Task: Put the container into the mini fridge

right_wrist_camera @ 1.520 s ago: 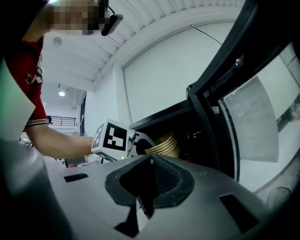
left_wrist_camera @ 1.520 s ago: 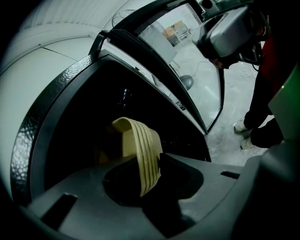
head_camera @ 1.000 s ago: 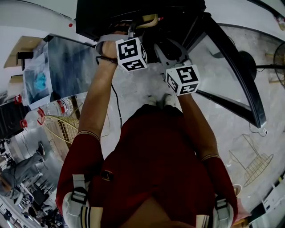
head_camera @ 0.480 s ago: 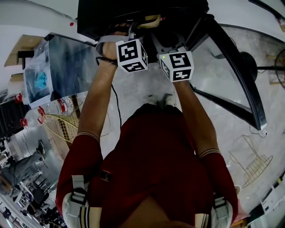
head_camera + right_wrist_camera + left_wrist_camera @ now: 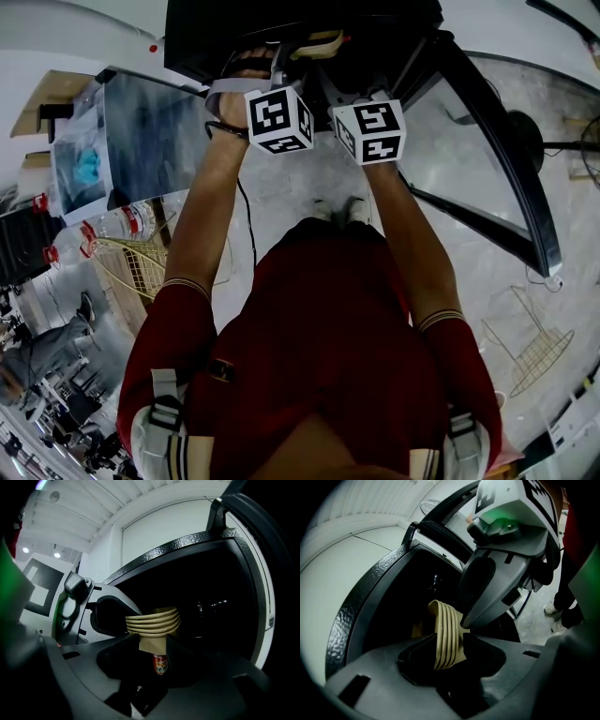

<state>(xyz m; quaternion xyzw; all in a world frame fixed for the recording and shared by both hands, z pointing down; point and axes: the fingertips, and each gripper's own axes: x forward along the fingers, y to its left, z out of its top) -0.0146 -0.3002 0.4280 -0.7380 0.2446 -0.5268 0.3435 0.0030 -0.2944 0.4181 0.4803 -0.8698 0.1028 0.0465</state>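
Observation:
The container [image 5: 447, 637] is a tan ribbed paper tub, lying tilted at the mouth of the black mini fridge [image 5: 361, 606]. My left gripper [image 5: 450, 663] has the tub between its jaws. They have just been opening, and a gap shows on both sides of it. From the other side, my right gripper [image 5: 152, 660] looks at the same container [image 5: 154, 623]. Its jaws have also just been opening, and they stand wide below the tub without pressing it. In the head view both marker cubes sit side by side before the fridge [image 5: 300, 28], with the container [image 5: 314, 42] just inside.
A red can [image 5: 160, 663] stands in the fridge under the container. The fridge door [image 5: 497, 159] hangs open at the right. Water bottles [image 5: 103, 230] and a wire basket [image 5: 131, 262] stand on the floor at left. A cable [image 5: 248, 234] trails by the person's shoes [image 5: 337, 211].
My right gripper has moved left and up toward the fridge mouth, and now sits close beside the left one. The left gripper has stayed in place.

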